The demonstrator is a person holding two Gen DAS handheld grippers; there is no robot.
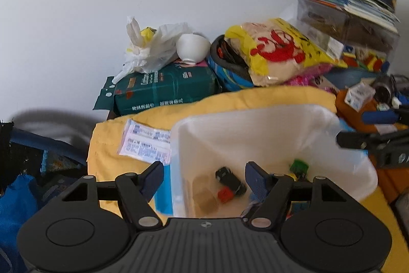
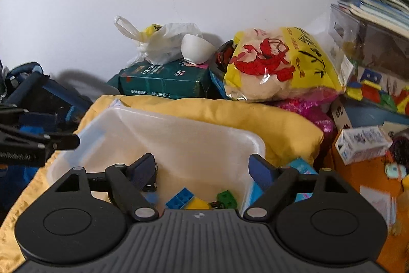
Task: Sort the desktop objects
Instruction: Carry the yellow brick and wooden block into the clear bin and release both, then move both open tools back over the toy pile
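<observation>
Translucent plastic bin (image 2: pixel 179 134) sits right below both grippers; left gripper (image 1: pixel 204 179) and right gripper (image 2: pixel 203 170) hang wide open, empty, toy bricks (image 2: pixel 180 197) inside.

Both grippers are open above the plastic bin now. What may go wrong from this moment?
1. The bin sits on a soft yellow cushion; pressing its rim might tip it and spill the blocks.
2. The left hand-held gripper and right hand-held gripper hover over the same bin and could collide.
3. The white bowl lies tilted on the green pack behind; a bump may make it roll off.
</observation>
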